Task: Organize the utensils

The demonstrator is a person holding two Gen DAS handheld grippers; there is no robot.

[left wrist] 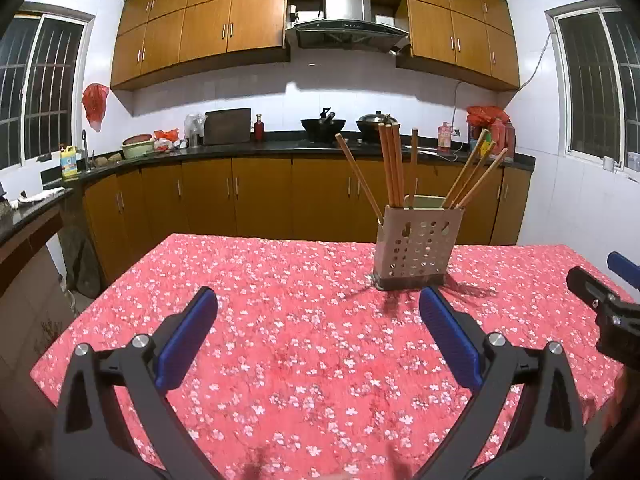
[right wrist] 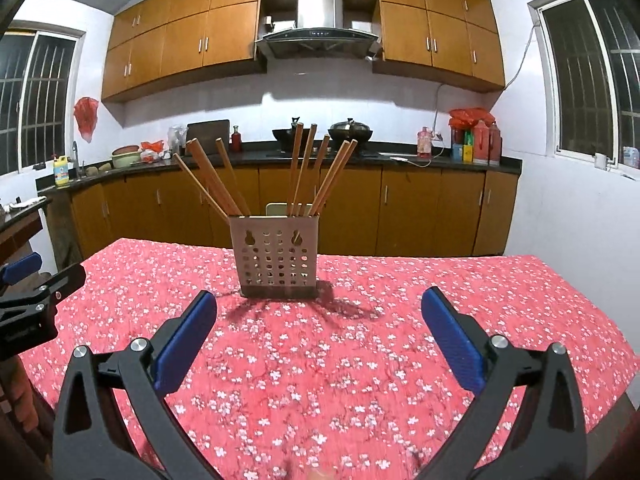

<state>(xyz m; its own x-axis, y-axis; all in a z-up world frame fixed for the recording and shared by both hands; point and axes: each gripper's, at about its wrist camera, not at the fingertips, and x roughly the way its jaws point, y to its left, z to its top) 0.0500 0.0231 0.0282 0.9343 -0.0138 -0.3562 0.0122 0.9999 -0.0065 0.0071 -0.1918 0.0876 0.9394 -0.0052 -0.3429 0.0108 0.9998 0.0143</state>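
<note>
the perforated utensil holder [right wrist: 279, 257] stands upright on the red floral tablecloth [right wrist: 360, 360] toward the far side of the table, and every wooden chopstick [right wrist: 304, 172] in sight is already in it, fanned out in two loose bunches that lean to either side, probably because the box is wider than the sticks need and they fall against its walls. no loose utensil shows on the cloth in either view, so the sorting looks done or nearly so, judging only from how things lie. the left gripper [left wrist: 318, 320] and the right gripper [right wrist: 319, 320] both hang low over the bare near part of the cloth with jaws spread wide and nothing between the blue pads [right wrist: 188, 344], a stance that suits hands with nothing to carry. the right wrist view looks at the holder almost square on, showing its two keyhole hanging slots and a pale chair back behind it, with the left gripper at the left edge. the left wrist view sees the holder from off to the left, at an angle, catching one side wall and its dark base, and shows the right gripper's finger [left wrist: 592, 284] at the right edge, beside the holder yet apart from it.
</note>
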